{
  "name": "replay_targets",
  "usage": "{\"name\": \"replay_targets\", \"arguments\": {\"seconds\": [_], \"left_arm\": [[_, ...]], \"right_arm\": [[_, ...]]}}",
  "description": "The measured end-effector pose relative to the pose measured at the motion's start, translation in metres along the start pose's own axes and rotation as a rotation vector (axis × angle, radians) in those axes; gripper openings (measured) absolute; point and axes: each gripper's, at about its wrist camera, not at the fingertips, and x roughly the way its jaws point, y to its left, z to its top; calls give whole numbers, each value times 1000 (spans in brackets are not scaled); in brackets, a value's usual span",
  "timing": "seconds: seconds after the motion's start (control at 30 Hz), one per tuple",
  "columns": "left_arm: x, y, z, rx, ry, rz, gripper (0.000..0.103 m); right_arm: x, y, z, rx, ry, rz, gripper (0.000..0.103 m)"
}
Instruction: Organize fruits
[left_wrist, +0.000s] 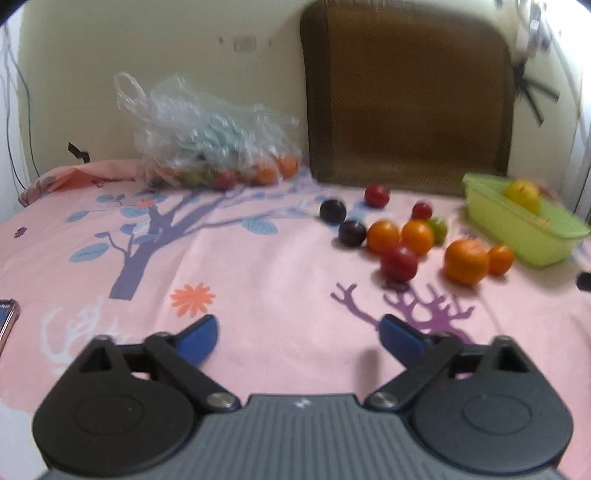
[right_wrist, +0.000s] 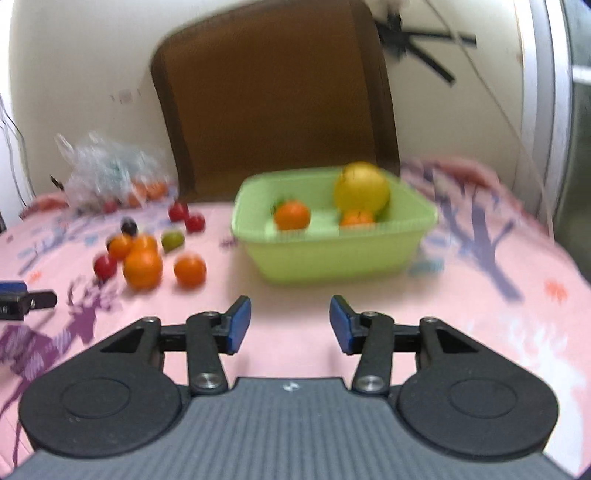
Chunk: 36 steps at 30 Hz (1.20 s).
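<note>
- No writing I can read.
- My left gripper (left_wrist: 297, 338) and right gripper (right_wrist: 290, 323): fingers spread, empty.
- Loose fruits (left_wrist: 415, 236) lie left of the green tub (right_wrist: 332, 254); fruit bag (left_wrist: 207, 144) far left.

Brown cushion (left_wrist: 406, 96) against the wall, pink printed cloth (left_wrist: 258, 266), phone (left_wrist: 7, 317) at its edge.

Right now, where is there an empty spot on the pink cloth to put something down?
The widest bare patch lies between the plastic bag, the loose fruit pile and the open left gripper. Another lies between the green tub and the open right gripper. It is crowded left of the tub.
</note>
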Motion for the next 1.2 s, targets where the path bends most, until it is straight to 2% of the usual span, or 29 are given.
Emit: {"name": "replay_targets", "arguments": {"seconds": [0.07,0.1,0.13,0.17,0.2,0.23,0.3,0.33,0.4,0.47,0.6,0.7,1.2], "left_arm": [[9,-1,5,2,24,32,103],[14,-2,7,10,33,54,103],[18,-2,10,19,31,62,103],[22,-1,13,28,30,62,103],[25,1,16,30,31,64,103],[30,4,19,20,34,66,103],[36,10,24,7,37,58,103],[37,12,25,22,34,46,103],[38,15,26,43,34,21,103],[38,15,25,46,29,17,103],[37,17,21,35,2,8,103],[36,16,21,41,3,12,103],[36,16,22,39,3,12,103]], "right_arm": [[11,-1,-4,36,45,-5,60],[11,1,-6,29,18,-21,72],[14,7,-7,2,34,-63,74],[16,14,-5,-36,44,-90,83],[18,20,-3,-75,58,-135,98],[20,24,-2,-108,62,-185,103],[25,26,1,-164,52,-194,103],[29,23,0,-160,45,-159,103],[32,4,4,-46,80,-87,103],[27,-3,5,-13,65,-57,103],[27,10,4,-79,73,-103,103],[28,1,4,-44,77,-79,103],[27,5,5,-57,80,-88,103]]}}
